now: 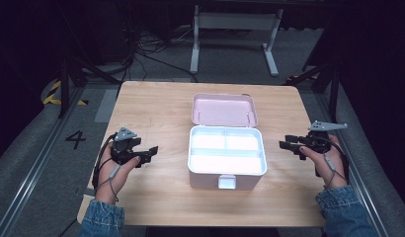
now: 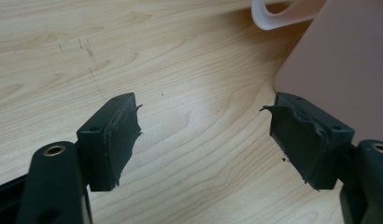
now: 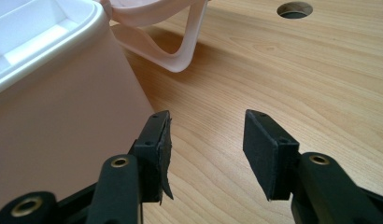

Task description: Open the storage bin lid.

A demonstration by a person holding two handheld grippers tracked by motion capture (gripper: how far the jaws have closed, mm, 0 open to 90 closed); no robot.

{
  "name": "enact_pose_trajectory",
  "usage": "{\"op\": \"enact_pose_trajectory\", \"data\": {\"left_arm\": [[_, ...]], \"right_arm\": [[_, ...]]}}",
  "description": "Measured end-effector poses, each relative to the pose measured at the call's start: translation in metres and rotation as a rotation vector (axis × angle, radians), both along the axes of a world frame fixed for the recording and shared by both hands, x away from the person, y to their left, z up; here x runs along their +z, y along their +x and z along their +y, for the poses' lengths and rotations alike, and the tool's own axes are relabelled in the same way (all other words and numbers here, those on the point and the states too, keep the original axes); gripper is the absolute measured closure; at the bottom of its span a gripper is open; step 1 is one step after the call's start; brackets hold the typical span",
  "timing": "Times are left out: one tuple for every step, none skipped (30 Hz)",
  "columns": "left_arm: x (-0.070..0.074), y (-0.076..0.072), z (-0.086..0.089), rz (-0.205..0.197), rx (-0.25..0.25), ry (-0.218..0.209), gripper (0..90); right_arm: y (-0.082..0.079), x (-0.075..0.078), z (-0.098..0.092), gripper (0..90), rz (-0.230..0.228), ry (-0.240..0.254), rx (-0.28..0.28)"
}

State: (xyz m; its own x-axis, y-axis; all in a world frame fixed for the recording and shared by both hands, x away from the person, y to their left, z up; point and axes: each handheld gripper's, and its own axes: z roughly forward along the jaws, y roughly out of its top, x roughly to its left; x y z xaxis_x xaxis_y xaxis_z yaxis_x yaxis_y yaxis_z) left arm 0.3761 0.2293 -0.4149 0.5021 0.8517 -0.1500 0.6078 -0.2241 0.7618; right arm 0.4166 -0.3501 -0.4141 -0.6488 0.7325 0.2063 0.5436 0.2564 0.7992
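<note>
A: Start at the left side. What is there?

B: The left tool (image 1: pixel 150 151) sits over the desk (image 1: pixel 156 106) near its left edge, held in the person's left hand (image 1: pixel 113 170), with a cable trailing back toward a denim sleeve (image 1: pixel 102 221). It points toward the middle of the desk.

A: How do its jaws stand?

B: Wide apart, with nothing between them but bare wood. In the left gripper view the pads (image 2: pixel 119 140) look torn at their edges, and the pink wall of the box rises just past the right-hand jaw, not touching it.

A: And the box itself?

B: A pink box (image 1: pixel 225 178) stands at the middle of the desk, a little toward the near edge. Its lid (image 1: pixel 224 109) is thrown back toward the far edge, standing open. Inside is a white tray (image 1: pixel 226 141) split into compartments: two at the back, one long one in front. They look bright and I cannot tell whether anything lies in them. A small latch (image 1: pixel 226 182) hangs on the front wall.

A: The right side?

B: The right tool (image 1: pixel 285 145) is near the right edge, held in the right hand (image 1: pixel 330 163), pointing in at the box. Its jaws are parted too, gripping nothing; in the right gripper view the box wall (image 3: pixel 59 121) is just beside the left-hand jaw. A round hole (image 3: pixel 294 9) shows in the desk farther off.
</note>
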Motion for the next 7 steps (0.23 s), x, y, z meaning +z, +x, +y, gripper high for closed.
{"op": "enact_pose_trajectory", "data": {"left_arm": [[-0.0006,0.0001,-0.0002,-0.001,-0.005,-0.006,24.5],[-0.0006,0.0000,-0.0003,-0.001,-0.006,-0.006,24.6],[-0.0006,-0.0003,-0.0006,0.001,-0.006,-0.012,24.5],[-0.0005,-0.0004,-0.0006,0.001,-0.008,-0.013,24.5],[0.0000,-0.0006,-0.0002,0.003,-0.011,-0.014,24.5],[0.0000,-0.0006,-0.0002,0.003,-0.011,-0.014,24.5],[0.0004,-0.0006,0.0003,0.005,-0.015,-0.011,24.5]], "right_arm": [[0.0000,-0.0001,-0.0002,52.8,0.000,-0.001,-0.001],[0.0000,-0.0002,-0.0004,52.7,0.000,-0.001,-0.001],[0.0001,-0.0002,-0.0005,52.6,0.000,-0.001,-0.001],[0.0001,-0.0002,-0.0006,52.6,0.001,0.001,-0.003],[0.0001,-0.0001,-0.0007,52.6,0.001,0.001,-0.003],[0.0001,-0.0001,-0.0007,52.6,0.001,0.001,-0.003],[-0.0002,0.0002,-0.0005,52.5,0.000,0.002,-0.002]]}}
